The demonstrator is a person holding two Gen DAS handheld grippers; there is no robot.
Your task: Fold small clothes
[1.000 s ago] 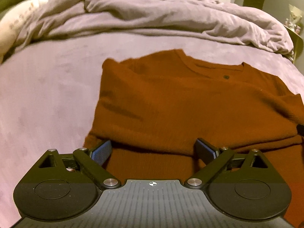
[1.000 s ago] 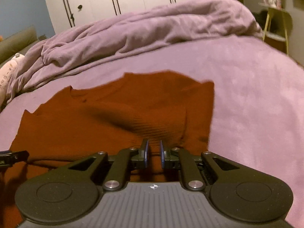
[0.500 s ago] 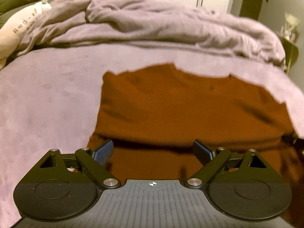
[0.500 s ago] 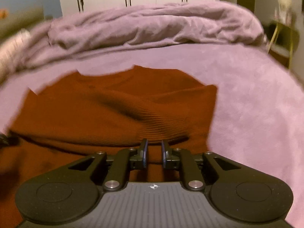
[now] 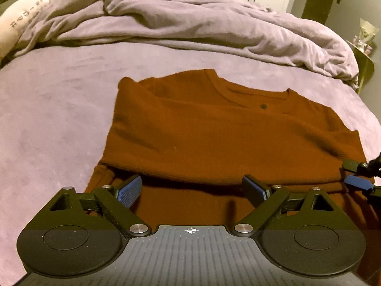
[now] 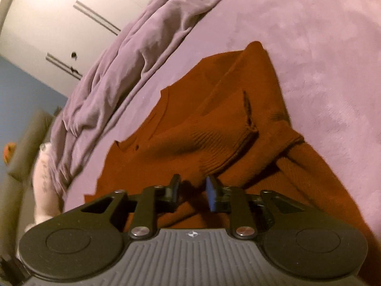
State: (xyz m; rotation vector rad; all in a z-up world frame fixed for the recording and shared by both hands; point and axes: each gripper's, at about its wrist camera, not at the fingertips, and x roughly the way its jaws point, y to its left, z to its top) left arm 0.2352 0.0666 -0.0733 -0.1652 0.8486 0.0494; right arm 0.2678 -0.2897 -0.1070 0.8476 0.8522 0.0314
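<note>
A rust-brown knit sweater (image 5: 214,138) lies flat on the purple bedspread (image 5: 54,119), neckline away from me, sleeves folded across its body. My left gripper (image 5: 193,188) is open wide and empty, just above the sweater's lower part. My right gripper (image 6: 193,188) is tilted, its jaws a narrow gap apart with nothing between them, just short of a ribbed sleeve cuff (image 6: 226,152). The right gripper's fingertips (image 5: 357,182) also show at the right edge of the left wrist view, at the sweater's right side.
A crumpled purple duvet (image 5: 190,21) lies heaped across the far side of the bed. A white pillow (image 5: 21,23) sits far left. White wardrobe doors (image 6: 59,35) stand behind. A small yellow side table (image 5: 364,59) stands at the far right.
The right gripper has rolled sideways and its jaws have parted a little. The left gripper stayed open and has drawn back slightly, so more of the sweater shows.
</note>
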